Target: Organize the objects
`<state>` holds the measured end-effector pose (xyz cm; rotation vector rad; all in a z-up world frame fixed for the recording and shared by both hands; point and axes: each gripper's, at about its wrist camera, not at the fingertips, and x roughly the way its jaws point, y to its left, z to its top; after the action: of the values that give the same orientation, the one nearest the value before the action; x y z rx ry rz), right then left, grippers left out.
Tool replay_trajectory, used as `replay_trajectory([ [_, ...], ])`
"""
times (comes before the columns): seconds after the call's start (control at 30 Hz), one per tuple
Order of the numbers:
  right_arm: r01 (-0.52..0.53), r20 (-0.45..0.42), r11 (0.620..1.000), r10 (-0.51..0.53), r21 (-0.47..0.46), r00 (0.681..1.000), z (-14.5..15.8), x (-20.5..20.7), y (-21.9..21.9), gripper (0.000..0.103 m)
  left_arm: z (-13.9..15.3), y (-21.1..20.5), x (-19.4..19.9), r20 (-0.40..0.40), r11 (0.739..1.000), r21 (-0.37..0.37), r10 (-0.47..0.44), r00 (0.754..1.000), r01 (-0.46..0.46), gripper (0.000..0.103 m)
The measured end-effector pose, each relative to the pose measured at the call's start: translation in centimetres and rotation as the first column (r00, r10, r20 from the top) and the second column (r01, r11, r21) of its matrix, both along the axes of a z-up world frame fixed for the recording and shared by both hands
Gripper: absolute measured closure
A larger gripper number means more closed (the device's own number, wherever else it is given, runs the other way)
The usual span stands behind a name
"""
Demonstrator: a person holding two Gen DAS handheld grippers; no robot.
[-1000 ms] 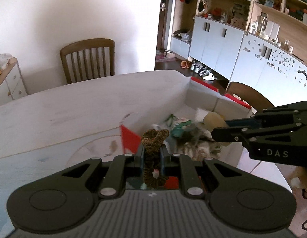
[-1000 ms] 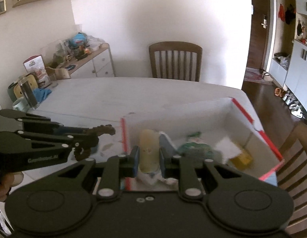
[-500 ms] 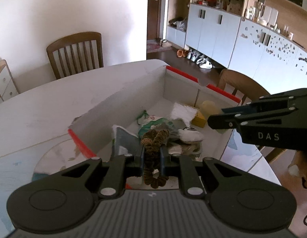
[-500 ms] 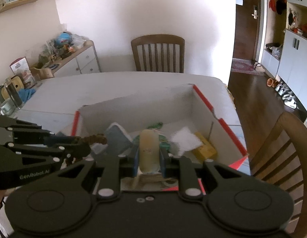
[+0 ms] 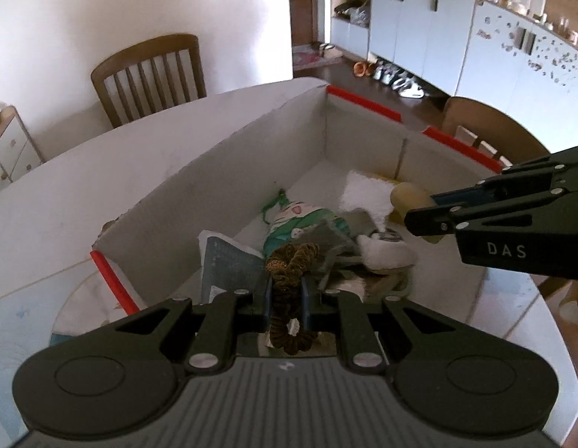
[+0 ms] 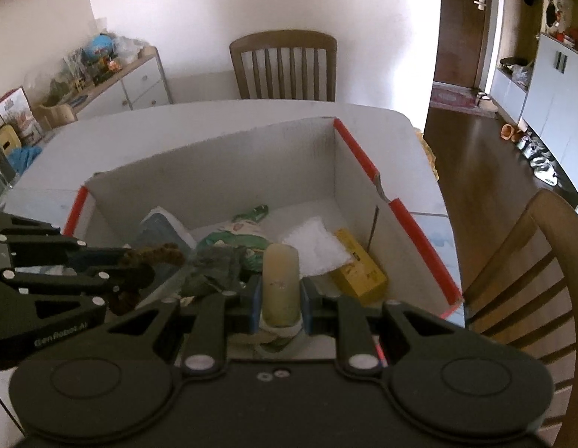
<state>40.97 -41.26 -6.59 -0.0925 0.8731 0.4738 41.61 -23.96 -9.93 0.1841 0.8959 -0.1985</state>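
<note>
Our left hand-held gripper (image 5: 285, 291) squeezes a brown hair tie (image 5: 289, 261). Our right hand-held gripper (image 6: 280, 291) squeezes a tan tube (image 6: 280, 280). The box (image 6: 214, 171) sits at twelve o'clock.

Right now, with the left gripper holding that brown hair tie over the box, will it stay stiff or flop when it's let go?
Probably floppy: the hair tie bunches and droops on both sides of the left gripper, so it looks soft. It seems light, likely landing quietly on the clutter in the box. Its ruffled fabric looks unlikely to slip or roll.
</note>
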Motion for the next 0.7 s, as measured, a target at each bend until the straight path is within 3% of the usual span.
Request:
replay_trajectory([
  [0.43, -0.053, -0.062, 0.998, 0.05, -0.043, 0.997, -2.2, 2.4, 1.4, 0.084, -2.0, 0.3, 3.2, -0.108, 0.999, 0.024, 0.034, 0.994, -0.031, 0.088],
  [0.7, -0.067, -0.061, 0.997, 0.064, -0.045, 0.996, -2.0, 2.4, 1.6, 0.08, -3.2, 0.4, 4.3, -0.19, 0.999, 0.015, 0.031, 0.981, -0.028, 0.088],
])
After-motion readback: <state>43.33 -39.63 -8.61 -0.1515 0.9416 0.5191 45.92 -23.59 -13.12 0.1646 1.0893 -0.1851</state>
